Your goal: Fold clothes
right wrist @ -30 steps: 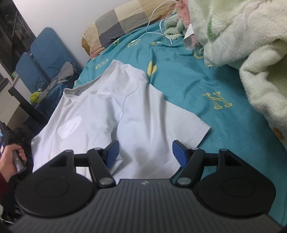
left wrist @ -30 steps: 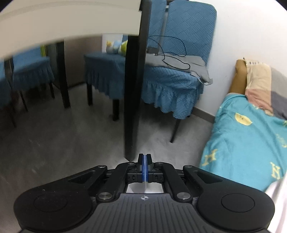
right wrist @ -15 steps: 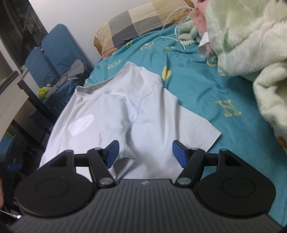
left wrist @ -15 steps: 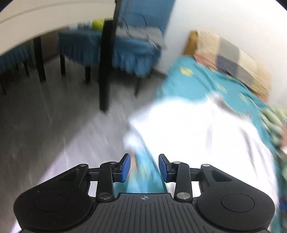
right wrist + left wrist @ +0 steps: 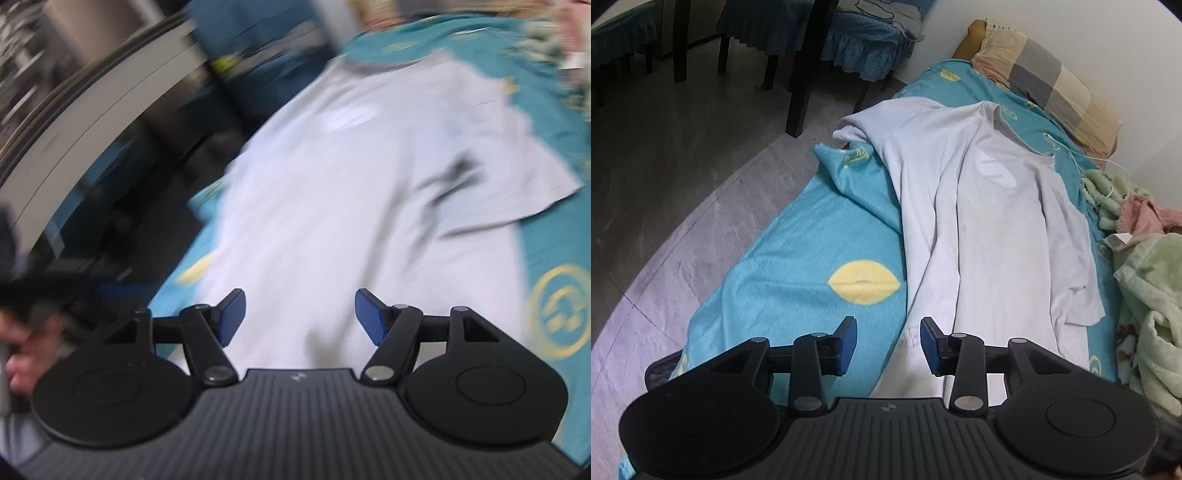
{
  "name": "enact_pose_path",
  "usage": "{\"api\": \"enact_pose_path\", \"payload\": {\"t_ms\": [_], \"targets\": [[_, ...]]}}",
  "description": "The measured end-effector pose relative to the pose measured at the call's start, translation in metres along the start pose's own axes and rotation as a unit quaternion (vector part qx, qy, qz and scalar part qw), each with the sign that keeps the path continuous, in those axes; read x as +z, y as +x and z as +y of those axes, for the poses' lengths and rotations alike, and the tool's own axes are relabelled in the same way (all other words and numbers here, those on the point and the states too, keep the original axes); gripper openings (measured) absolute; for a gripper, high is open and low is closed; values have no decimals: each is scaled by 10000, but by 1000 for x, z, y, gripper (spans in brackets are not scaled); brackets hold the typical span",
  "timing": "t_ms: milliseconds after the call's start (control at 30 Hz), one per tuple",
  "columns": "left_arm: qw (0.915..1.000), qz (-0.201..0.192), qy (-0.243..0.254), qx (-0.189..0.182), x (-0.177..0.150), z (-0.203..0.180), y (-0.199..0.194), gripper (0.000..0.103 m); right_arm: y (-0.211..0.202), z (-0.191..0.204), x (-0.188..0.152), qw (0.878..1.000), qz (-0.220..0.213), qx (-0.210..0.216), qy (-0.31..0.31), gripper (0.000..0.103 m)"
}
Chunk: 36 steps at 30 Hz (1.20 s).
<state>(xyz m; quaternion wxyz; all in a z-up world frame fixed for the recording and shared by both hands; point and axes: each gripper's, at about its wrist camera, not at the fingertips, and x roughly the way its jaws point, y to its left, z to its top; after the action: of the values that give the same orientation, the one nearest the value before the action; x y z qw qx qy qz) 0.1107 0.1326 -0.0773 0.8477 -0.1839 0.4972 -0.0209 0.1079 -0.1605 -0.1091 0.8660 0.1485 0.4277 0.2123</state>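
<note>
A white T-shirt (image 5: 990, 221) lies spread lengthwise on a teal blanket (image 5: 812, 251), collar toward the pillow, its left sleeve draped near the bed's edge. My left gripper (image 5: 888, 341) is open and empty, hovering over the shirt's bottom hem at its left corner. In the blurred right wrist view the same shirt (image 5: 351, 192) fills the middle. My right gripper (image 5: 299, 314) is open and empty above the shirt's lower part. The left gripper shows as a dark blur in a hand at the left (image 5: 55, 291).
A checked pillow (image 5: 1049, 74) lies at the bed's head. Green and pink fluffy blankets (image 5: 1145, 280) are heaped on the right. A white cable (image 5: 1089, 158) runs by the collar. Blue-covered chairs (image 5: 864, 40) and a dark table leg (image 5: 801, 74) stand on the grey floor at left.
My left gripper opened and swung from facing the chairs to over the shirt's hem. My right gripper stayed open and swept left over the shirt, its view now blurred.
</note>
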Motion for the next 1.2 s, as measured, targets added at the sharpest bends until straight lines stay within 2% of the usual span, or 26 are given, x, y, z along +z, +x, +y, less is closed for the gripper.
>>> {"api": "enact_pose_path", "payload": {"t_ms": [133, 400, 500, 667, 733, 833, 1000, 1100, 1200], "targets": [[9999, 11, -150, 38, -2, 7, 8, 42, 24, 43, -22, 9973, 457, 198, -532, 67], [9997, 2, -205, 139, 0, 11, 19, 44, 40, 60, -34, 9909, 662, 116, -1170, 66], [9998, -34, -114, 180, 1, 8, 20, 45, 44, 67, -39, 9875, 718, 96, -1398, 57], [9995, -130, 57, 281, 1, 3, 18, 48, 48, 76, -46, 9824, 791, -20, -1693, 21], [9997, -111, 10, 222, 1, 6, 18, 48, 48, 75, -47, 9812, 805, -115, -1750, 11], [9998, -60, -105, 141, 1, 11, 18, 48, 38, 64, -40, 9858, 808, -196, -1458, 6], [9995, 130, -286, 0, -1, 17, 25, 48, 14, 29, -26, 9932, 793, -449, -728, 6], [9993, 262, -265, 22, -2, 17, 33, 48, 6, 0, -24, 9926, 895, -767, -282, 6], [9991, 375, -209, 48, -3, 15, 40, 47, -7, -22, -22, 9914, 780, -1053, 66, 3]]}}
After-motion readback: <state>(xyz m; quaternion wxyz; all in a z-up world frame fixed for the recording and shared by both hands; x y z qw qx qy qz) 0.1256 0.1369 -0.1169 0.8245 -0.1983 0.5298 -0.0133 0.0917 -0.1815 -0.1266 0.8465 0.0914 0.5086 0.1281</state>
